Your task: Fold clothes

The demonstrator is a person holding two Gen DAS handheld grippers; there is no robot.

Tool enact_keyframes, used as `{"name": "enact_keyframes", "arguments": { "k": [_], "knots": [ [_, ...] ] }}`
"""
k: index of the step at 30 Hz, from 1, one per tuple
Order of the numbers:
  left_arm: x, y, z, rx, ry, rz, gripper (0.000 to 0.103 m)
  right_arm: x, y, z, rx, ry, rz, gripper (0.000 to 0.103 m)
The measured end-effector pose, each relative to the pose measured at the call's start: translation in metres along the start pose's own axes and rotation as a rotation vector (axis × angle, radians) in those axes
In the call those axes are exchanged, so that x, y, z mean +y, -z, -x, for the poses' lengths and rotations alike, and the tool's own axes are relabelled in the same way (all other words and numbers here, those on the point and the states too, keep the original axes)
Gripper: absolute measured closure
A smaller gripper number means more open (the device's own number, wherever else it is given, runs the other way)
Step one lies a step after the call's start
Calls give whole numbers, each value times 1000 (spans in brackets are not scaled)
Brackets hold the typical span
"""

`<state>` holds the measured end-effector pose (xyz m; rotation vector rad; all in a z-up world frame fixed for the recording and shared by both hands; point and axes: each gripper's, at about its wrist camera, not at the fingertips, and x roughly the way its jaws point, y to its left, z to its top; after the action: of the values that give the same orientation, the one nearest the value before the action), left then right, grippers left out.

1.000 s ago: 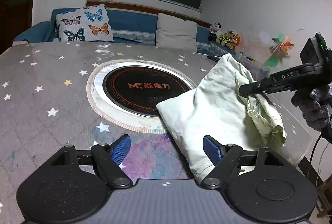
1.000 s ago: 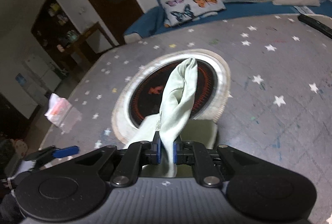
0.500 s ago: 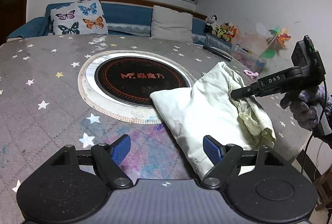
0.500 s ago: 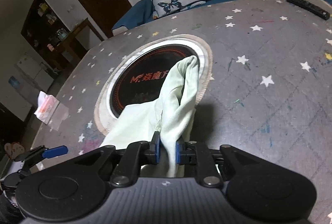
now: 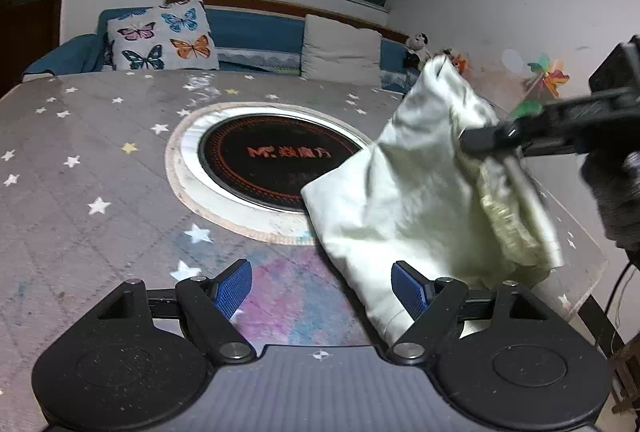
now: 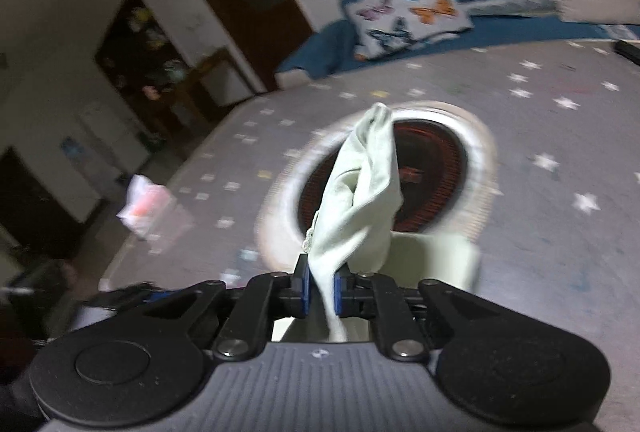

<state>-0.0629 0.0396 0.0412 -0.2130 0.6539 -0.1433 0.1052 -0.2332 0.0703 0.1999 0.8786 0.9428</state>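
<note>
A pale green garment (image 5: 400, 200) lies on the right part of the star-patterned table (image 5: 80, 160), one end lifted into a peak. My right gripper (image 5: 466, 142), held by a gloved hand (image 5: 612, 192), pinches that raised part. In the right wrist view its jaws are closing on a bunched fold of the garment (image 6: 360, 200), with the cloth squeezed between the blue pads of the right gripper (image 6: 320, 288). My left gripper (image 5: 320, 272) stands open just above the table's near side. Its right pad (image 5: 408, 290) is next to the garment's near corner, and nothing is between its fingers.
A round black cooktop (image 5: 280, 164) is set into the table's middle. The table's right edge (image 5: 580, 272) runs close behind the garment. A blue sofa with a butterfly pillow (image 5: 160, 36) and grey cushion (image 5: 340, 48) stands beyond. A remote (image 6: 628, 50) lies far right.
The right gripper has lifted the garment's pinched end higher off the table, so the cloth now stands up in a tall peak. The left gripper stays open and in place.
</note>
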Motion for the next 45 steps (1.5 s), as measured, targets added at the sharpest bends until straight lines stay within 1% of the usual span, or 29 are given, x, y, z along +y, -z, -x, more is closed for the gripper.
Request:
{"name": "enact_keyframes", "arguments": {
  "k": [3, 5, 6, 8, 11, 13, 15, 17, 18, 23, 27, 29, 31, 32, 34, 38, 41, 45],
  "knots": [
    [4, -2, 5, -17, -9, 7, 24, 7, -8, 4, -13, -105, -33, 93],
    [6, -3, 7, -21, -10, 12, 24, 4, -12, 5, -15, -152, -68, 93],
    [6, -2, 7, -20, -9, 12, 24, -3, -12, 4, -11, -148, -86, 93],
    [6, -2, 6, -16, -6, 12, 24, -21, -10, -2, 15, -110, -125, 93],
    [3, -1, 3, -3, 7, 0, 24, -59, 3, -14, 76, -6, -191, 91],
    [-1, -3, 0, 2, 16, -12, 24, -76, 13, -18, 108, 29, -223, 87],
    [-6, -7, -4, 2, 25, -24, 24, -86, 18, -15, 112, 53, -239, 84],
    [-12, -12, -9, -1, 37, -41, 24, -84, 21, -9, 100, 75, -223, 82],
    [-15, -14, -12, -2, 45, -50, 24, -83, 21, -6, 94, 86, -214, 79],
    [-29, -20, -35, 23, 77, -94, 24, -57, 35, 10, 37, 296, -71, 78],
    [-38, -18, -51, 60, 102, -124, 25, -26, 48, 26, -72, 397, 49, 78],
    [-41, -16, -58, 76, 109, -133, 25, -11, 51, 30, -114, 422, 118, 78],
    [-41, -14, -63, 94, 107, -138, 25, -2, 58, 30, -121, 408, 159, 78],
    [-41, -12, -65, 101, 103, -140, 25, -1, 60, 27, -106, 394, 163, 78],
    [-39, -9, -68, 116, 93, -143, 25, -5, 67, 19, -60, 376, 151, 79],
    [-30, -6, -68, 133, 67, -139, 25, -15, 85, 7, 24, 394, 115, 79],
    [-24, -8, -64, 126, 51, -128, 25, -21, 91, 10, 33, 398, 92, 79],
    [-26, -14, -57, 97, 62, -127, 25, -14, 85, 25, -9, 395, 101, 79]
  ]
}}
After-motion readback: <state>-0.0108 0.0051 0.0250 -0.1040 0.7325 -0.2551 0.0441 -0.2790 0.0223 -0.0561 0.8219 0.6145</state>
